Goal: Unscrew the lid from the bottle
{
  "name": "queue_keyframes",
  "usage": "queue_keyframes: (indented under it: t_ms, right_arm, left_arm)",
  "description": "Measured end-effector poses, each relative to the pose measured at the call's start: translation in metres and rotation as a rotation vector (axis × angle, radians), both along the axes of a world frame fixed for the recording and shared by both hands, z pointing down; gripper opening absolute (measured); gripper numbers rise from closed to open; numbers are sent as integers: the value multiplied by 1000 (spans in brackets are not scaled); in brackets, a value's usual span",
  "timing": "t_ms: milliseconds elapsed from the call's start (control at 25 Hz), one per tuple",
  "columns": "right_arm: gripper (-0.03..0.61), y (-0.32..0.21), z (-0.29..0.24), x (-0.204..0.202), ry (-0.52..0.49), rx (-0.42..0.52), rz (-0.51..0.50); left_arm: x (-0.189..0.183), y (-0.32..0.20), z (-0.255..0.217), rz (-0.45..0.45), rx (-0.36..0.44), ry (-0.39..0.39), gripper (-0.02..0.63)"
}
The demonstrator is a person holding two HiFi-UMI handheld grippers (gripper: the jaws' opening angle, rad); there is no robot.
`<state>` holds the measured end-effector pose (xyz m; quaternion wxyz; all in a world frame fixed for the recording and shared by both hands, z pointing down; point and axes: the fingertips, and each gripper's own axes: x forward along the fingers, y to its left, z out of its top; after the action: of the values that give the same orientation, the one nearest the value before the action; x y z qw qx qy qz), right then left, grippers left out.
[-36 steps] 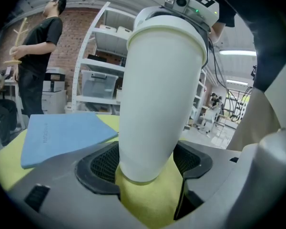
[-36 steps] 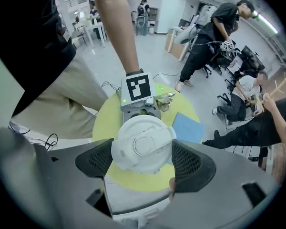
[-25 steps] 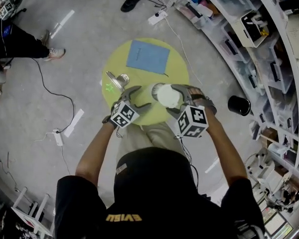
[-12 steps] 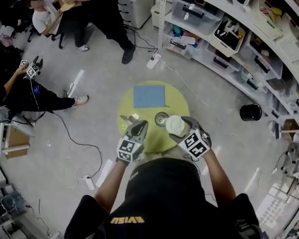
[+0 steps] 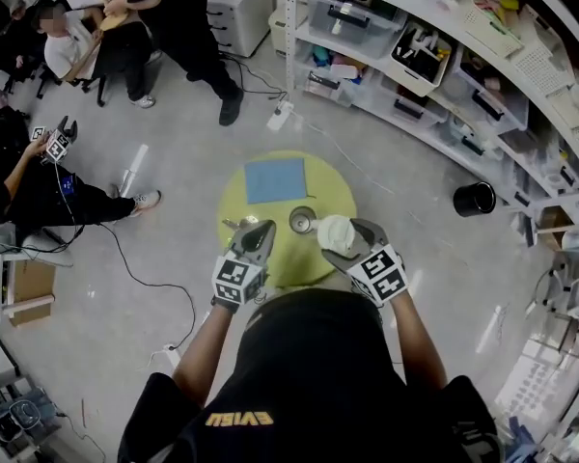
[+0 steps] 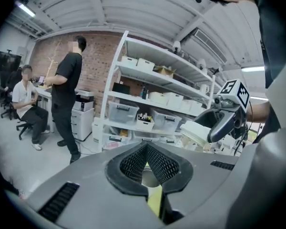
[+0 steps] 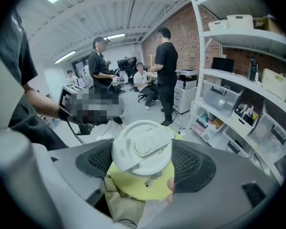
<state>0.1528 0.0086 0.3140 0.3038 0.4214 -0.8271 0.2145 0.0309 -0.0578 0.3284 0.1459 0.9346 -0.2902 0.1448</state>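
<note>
One round white lid point(image 7: 142, 146), flip tab on top, clamped between right gripper point(image 7: 142, 157) jaws; left gripper point(image 6: 146, 162) jaws together, empty.

white lid point(image 7: 142, 147), yellow-green table point(image 5: 288, 249)

The lid point(image 7: 142, 146) between the right gripper's point(image 7: 143, 156) jaws is white plastic, smooth and matt, while the bottle point(image 5: 302, 220) on the surface point(image 5: 333, 193) looks like bare metal with a dull shine. The surface is a flat, matt yellow-green, and the blue sheet point(image 5: 276, 179) on its far side looks matt too; whether it is cloth or paper I cannot tell. The right gripper and the left gripper point(image 6: 146, 149) have smooth, matt dark-grey plastic shells with rough, mesh-textured black pads point(image 6: 132, 165), and the floor point(image 5: 415, 220) is smooth grey with a faint sheen.
</note>
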Motion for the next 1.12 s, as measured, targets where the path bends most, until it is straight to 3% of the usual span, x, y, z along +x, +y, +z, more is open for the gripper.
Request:
queue_keyframes:
  t_ms: [360, 680, 1120]
  right_arm:
    - [377, 4, -14, -1, -57, -9, 22]
    - [376, -7, -33, 8, -6, -7, -49]
    - [376, -27, -50, 10, 0, 47, -49]
  left_arm:
    - [2, 11, -10, 32, -3, 21, 18]
    - [9, 15, -19, 56, -1, 20, 18]
    - [9, 12, -21, 82, -8, 19, 18]
